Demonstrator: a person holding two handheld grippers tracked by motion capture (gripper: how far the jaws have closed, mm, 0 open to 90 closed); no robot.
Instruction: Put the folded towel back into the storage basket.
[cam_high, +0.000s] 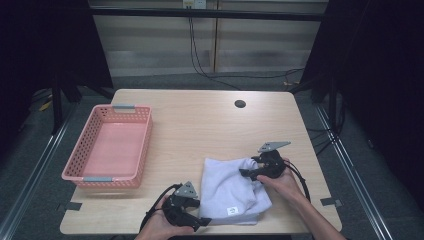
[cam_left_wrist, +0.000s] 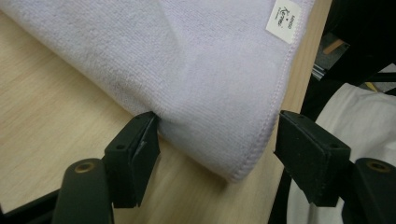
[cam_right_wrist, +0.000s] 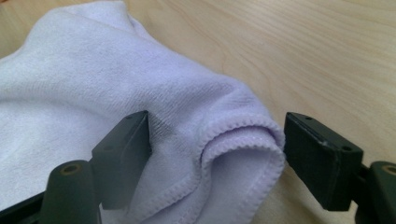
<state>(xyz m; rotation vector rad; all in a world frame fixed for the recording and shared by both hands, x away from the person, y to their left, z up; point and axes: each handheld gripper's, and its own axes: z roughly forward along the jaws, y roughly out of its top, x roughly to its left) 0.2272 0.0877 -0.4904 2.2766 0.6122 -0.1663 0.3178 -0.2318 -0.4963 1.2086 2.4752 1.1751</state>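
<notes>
Left gripper (cam_high: 199, 214), jaws wide, straddles the folded lilac towel's (cam_high: 231, 190) near corner without pinching. Right gripper (cam_high: 248, 172), equally wide, brackets the far rolled hem. Towel lies on the wooden table (cam_high: 200, 125), right of the pink basket (cam_high: 75, 165); likely just released.

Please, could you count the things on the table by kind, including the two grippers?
Towel, pale lilac, folded: 1
Basket, pink plastic: 1
Grippers, left gripper and right gripper, both open at towel corners: 2
Total: 4
</notes>
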